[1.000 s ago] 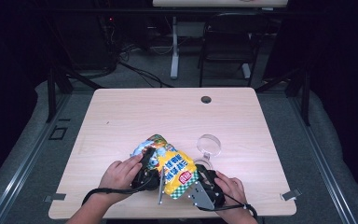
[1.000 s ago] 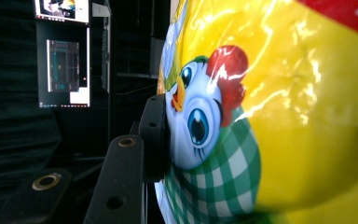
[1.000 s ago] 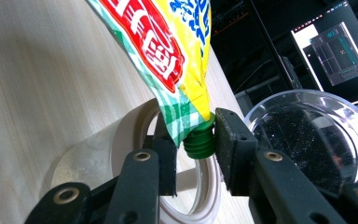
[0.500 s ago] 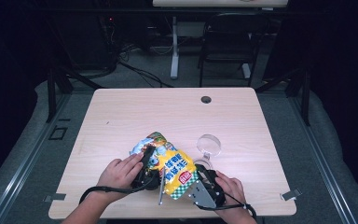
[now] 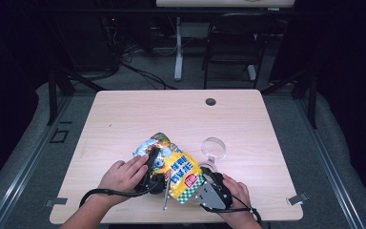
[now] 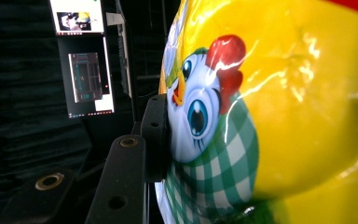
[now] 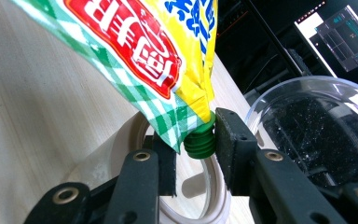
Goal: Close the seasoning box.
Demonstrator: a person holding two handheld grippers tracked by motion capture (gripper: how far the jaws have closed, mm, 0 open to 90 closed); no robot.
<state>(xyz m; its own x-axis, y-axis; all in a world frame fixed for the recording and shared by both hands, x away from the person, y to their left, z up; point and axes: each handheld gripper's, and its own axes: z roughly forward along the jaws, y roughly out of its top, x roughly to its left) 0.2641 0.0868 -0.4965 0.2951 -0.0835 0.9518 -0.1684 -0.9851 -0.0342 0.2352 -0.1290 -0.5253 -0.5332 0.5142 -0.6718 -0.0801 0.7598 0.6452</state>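
A yellow pouch [image 5: 178, 169] with a green check pattern and a cartoon chicken [image 6: 200, 112] lies tilted over the table's front middle, held from both sides. My left gripper [image 5: 153, 167] grips its upper body. Its one visible pad [image 6: 157, 135] presses into the foil, and its jaws have just been closing with the pouch between them. The other jaw is hidden behind the pouch. My right gripper [image 5: 208, 183] is at the pouch's lower corner. In the right gripper view its jaws [image 7: 200, 140] are shut on the green screw cap [image 7: 199, 142].
A clear round dish [image 5: 213, 148] stands just right of the pouch, close to the right jaw [image 7: 317, 130]. A pale ring [image 7: 130, 135] lies on the table under the cap. A thin metal rod [image 5: 166, 193] rests near the front edge. A cable hole [image 5: 210, 101] sits far back.
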